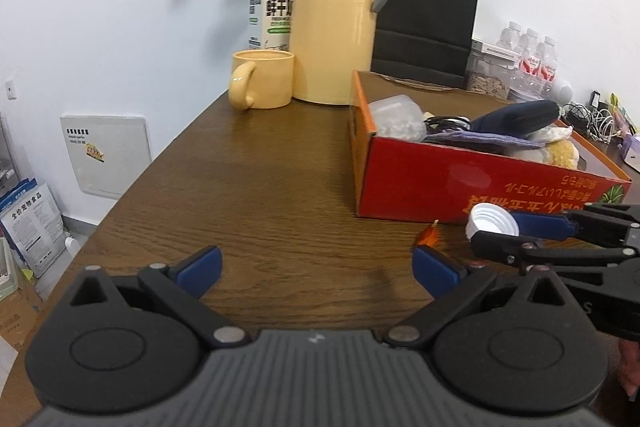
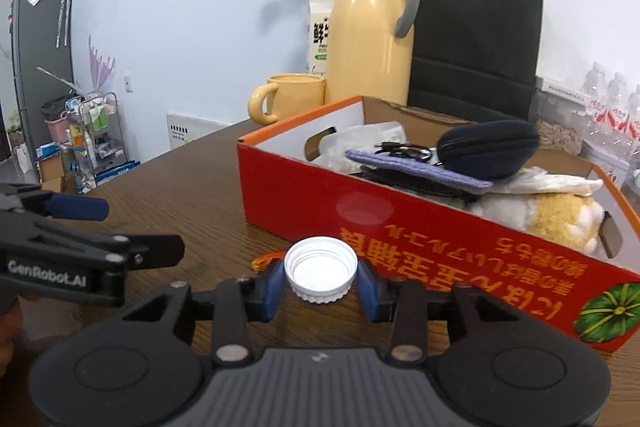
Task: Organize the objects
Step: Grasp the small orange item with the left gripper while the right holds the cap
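Observation:
A white ribbed bottle cap (image 2: 321,270) sits open side up between the blue pads of my right gripper (image 2: 321,287), which is shut on it just above the brown wooden table (image 2: 192,187). The same cap (image 1: 490,223) shows in the left wrist view, held in the right gripper (image 1: 496,229) at the right edge. My left gripper (image 1: 316,271) stands open over the table with nothing between its fingers. Right behind the cap stands a red and orange cardboard box (image 2: 400,223) holding a dark zip case (image 2: 488,149), a purple cloth (image 2: 416,171) and a plush toy (image 2: 560,215).
A small orange scrap (image 1: 428,237) lies on the table by the box. At the back stand a yellow mug (image 1: 264,79), a yellow thermos jug (image 1: 340,23), a milk carton (image 1: 272,11) and a black paper bag (image 1: 428,11). Water bottles (image 1: 532,63) are far right.

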A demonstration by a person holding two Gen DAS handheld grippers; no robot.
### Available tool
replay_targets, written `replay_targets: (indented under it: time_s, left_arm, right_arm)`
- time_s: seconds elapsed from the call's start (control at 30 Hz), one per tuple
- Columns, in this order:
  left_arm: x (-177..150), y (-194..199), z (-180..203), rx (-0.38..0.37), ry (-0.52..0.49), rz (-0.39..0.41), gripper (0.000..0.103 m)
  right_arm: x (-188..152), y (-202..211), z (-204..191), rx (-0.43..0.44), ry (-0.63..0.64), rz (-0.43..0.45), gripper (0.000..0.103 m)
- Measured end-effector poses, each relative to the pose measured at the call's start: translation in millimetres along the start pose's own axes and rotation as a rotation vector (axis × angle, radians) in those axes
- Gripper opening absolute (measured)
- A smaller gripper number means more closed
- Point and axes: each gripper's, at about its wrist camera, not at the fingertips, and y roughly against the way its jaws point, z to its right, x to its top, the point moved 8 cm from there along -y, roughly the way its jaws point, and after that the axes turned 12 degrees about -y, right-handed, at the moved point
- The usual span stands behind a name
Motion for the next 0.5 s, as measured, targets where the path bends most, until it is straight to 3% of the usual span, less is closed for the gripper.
replay_targets:
  time_s: [0.5]
  left_arm:
    - [24.1, -20.1, 48.6, -0.019, -0.078, -0.014, 0.103]
  right_arm:
    - [-1.2, 30.5, 50.3, -0.050, -0.004, 0.068, 0.038]
